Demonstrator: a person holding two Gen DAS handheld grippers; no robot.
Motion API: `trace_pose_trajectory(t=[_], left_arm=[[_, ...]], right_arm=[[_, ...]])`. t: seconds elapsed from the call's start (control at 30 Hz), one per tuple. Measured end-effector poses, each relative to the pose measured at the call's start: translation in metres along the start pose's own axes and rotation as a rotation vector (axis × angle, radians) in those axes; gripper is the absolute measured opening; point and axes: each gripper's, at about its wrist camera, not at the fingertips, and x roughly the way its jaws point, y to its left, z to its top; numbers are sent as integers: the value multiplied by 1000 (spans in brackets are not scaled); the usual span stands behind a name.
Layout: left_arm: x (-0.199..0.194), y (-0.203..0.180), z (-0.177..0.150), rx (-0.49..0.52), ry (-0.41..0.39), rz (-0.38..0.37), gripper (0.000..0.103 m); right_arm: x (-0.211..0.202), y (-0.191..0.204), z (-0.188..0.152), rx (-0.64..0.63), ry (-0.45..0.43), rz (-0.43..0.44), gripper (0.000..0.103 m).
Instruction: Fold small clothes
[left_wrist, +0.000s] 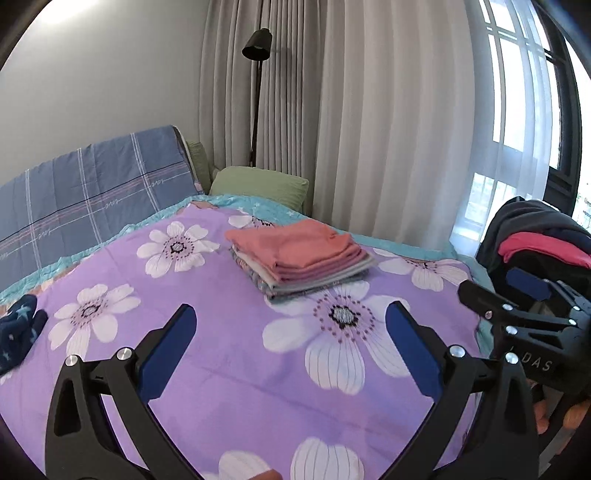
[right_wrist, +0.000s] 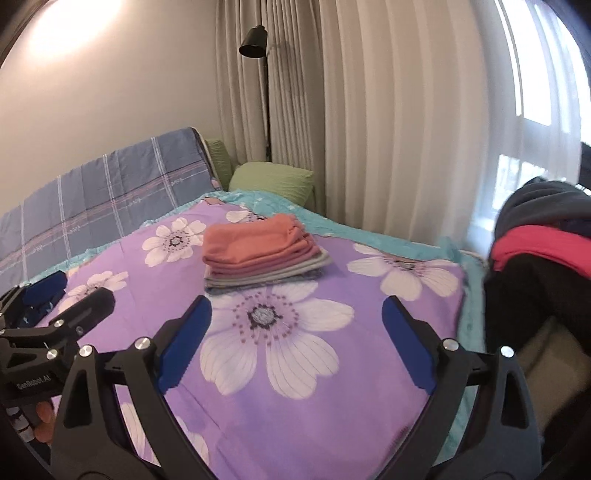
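A neat stack of folded small clothes (left_wrist: 299, 258), salmon pink on top, sits on the purple flowered bedspread (left_wrist: 229, 369); it also shows in the right wrist view (right_wrist: 258, 251). My left gripper (left_wrist: 291, 317) is open and empty, held above the bedspread in front of the stack. My right gripper (right_wrist: 295, 314) is open and empty, also in front of the stack. The right gripper shows at the right edge of the left wrist view (left_wrist: 517, 306). The left gripper shows at the left edge of the right wrist view (right_wrist: 55, 314). A dark blue starred garment (left_wrist: 18, 332) lies at the bed's left edge.
A pile of dark and pink clothes (left_wrist: 539, 243) sits off the bed's right side, also in the right wrist view (right_wrist: 546, 236). Green pillows (left_wrist: 258, 184) and a blue plaid quilt (left_wrist: 92, 192) lie at the bed's head. A black floor lamp (left_wrist: 256, 48) stands before curtains.
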Motion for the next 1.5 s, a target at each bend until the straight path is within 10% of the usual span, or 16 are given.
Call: trace_pose_trajectory(t=[0.6,1.5], left_arm=[[-83,11,-40,-6,-31,14,102],[-86,35,-56,-52,-26,-57,102]], right_arm=[[-47,38,-35,-34,33,-16,96],[-67,52,-39,-80,12,-111,97]])
